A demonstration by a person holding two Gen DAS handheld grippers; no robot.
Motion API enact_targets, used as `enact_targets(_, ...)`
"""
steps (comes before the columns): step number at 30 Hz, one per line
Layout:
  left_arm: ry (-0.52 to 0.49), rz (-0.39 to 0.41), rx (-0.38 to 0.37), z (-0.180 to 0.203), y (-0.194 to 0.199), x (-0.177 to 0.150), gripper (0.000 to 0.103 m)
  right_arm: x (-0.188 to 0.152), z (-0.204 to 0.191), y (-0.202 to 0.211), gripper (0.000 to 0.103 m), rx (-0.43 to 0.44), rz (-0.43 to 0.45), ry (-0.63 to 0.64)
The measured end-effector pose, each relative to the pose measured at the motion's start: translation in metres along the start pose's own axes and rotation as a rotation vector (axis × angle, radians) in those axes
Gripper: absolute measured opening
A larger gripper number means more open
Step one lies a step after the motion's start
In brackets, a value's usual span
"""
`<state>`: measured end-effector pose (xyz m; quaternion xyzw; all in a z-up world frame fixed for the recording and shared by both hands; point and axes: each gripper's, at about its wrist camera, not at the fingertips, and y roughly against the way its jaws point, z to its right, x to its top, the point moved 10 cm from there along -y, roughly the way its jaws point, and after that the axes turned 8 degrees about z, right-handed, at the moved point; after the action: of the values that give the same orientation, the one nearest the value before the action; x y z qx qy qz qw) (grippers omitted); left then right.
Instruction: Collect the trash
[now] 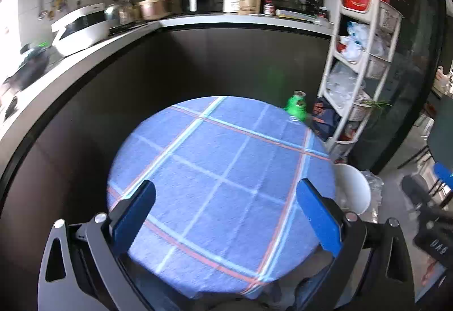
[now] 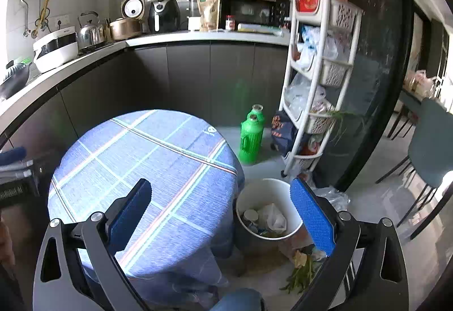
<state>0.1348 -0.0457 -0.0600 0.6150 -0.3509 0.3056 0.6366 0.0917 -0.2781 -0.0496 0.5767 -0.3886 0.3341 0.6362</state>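
A white trash bin point(image 2: 283, 189) stands on the floor right of the round table point(image 2: 136, 158) with its blue plaid cloth. The bin holds crumpled plastic point(image 2: 273, 216) and a cup point(image 2: 250, 215). Vegetable scraps point(image 2: 300, 271) lie on the floor beside it. My right gripper point(image 2: 220, 206) is open and empty, above the table's right edge and the bin. My left gripper point(image 1: 226, 209) is open and empty, over the table point(image 1: 220, 169). The bin's rim point(image 1: 354, 186) shows at the right in the left wrist view.
Two green bottles point(image 2: 250, 138) stand on the floor behind the table. A white shelf cart point(image 2: 320, 78) with bags stands at the right. Dark cabinets and a counter point(image 2: 170, 39) with appliances run behind. Chairs point(image 2: 424, 158) stand at far right.
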Motion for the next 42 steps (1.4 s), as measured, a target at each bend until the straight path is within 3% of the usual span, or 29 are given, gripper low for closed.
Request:
enact_targets(7,0.021,0.01,0.043,-0.038,0.023,-0.011,0.099,0.016,-0.039,0.03,0.094,-0.019,0.054,0.045)
enact_targets(13,0.02,0.028,0.038,-0.04,0.032,-0.01,0.099,0.022,-0.053,0.038,0.094,-0.015,0.067,0.056)
enact_targets(42,0.019,0.037,0.008,-0.026,0.034,-0.003,0.099,0.025,-0.052,0.039,0.094,-0.022,0.07,0.06)
